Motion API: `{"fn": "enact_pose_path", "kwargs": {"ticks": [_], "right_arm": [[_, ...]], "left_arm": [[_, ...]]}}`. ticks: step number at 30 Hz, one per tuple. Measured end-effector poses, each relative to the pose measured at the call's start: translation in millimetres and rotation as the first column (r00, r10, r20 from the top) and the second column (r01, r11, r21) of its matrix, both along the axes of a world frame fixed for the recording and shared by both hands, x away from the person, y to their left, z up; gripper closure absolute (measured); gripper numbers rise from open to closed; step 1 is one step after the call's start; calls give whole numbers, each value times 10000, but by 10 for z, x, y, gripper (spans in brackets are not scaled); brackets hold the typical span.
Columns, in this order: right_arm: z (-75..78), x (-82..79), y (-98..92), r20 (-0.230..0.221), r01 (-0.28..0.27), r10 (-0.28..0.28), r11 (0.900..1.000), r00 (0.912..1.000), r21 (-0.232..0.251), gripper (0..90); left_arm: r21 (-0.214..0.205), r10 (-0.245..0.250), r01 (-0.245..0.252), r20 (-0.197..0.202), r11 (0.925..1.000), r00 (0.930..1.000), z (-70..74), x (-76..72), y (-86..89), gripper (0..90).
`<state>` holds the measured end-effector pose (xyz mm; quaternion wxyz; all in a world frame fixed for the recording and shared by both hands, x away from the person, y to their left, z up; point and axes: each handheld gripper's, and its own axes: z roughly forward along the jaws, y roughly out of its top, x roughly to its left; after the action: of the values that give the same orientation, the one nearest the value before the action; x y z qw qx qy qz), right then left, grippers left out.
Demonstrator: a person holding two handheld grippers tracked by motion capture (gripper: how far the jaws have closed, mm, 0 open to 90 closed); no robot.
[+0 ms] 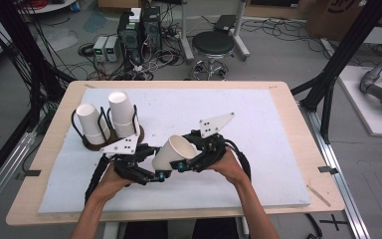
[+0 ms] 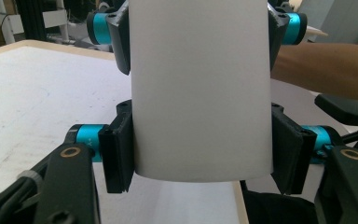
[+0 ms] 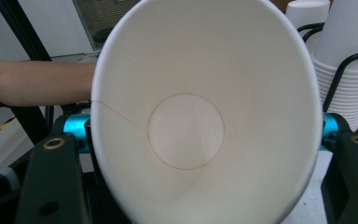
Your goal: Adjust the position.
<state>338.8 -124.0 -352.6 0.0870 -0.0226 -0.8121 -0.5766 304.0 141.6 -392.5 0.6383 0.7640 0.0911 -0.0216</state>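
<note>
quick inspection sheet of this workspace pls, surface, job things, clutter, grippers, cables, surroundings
surface: wooden table under a white mat, mat lightly scuffed
job's things: one white paper cup held on its side above the mat; two stacks of paper cups upside down in a black wire holder
clutter: nothing seen
grippers: left gripper clamped near the cup's base; right gripper closed on its rim end
cables: tangled on the floor behind the table
surroundings: round stool, computer towers
</note>
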Motion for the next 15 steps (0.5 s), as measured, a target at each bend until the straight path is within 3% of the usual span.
{"fn": "enact_pose_path", "kwargs": {"ticks": [7, 10, 11, 15], "right_arm": [[-2, -4, 5, 28, 17, -17, 10000, 10000, -55, 300], [-7, 0, 9, 17, -22, 22, 10000, 10000, -77, 299], [-7, -2, 11, 37, 22, -22, 10000, 10000, -82, 299], [-11, -2, 12, 28, 38, -38, 9998, 10000, -170, 299]], "left_arm": [[190, 232, -237, 282, 9995, 9993, 0, -25, -5, 338], [431, 639, -651, 272, 9969, 9976, -6, -33, -23, 205], [399, 609, -609, 18, 9973, 9981, -12, -25, -25, 157], [469, 591, -579, -239, 9972, 9980, -24, -12, -38, 44]]}}
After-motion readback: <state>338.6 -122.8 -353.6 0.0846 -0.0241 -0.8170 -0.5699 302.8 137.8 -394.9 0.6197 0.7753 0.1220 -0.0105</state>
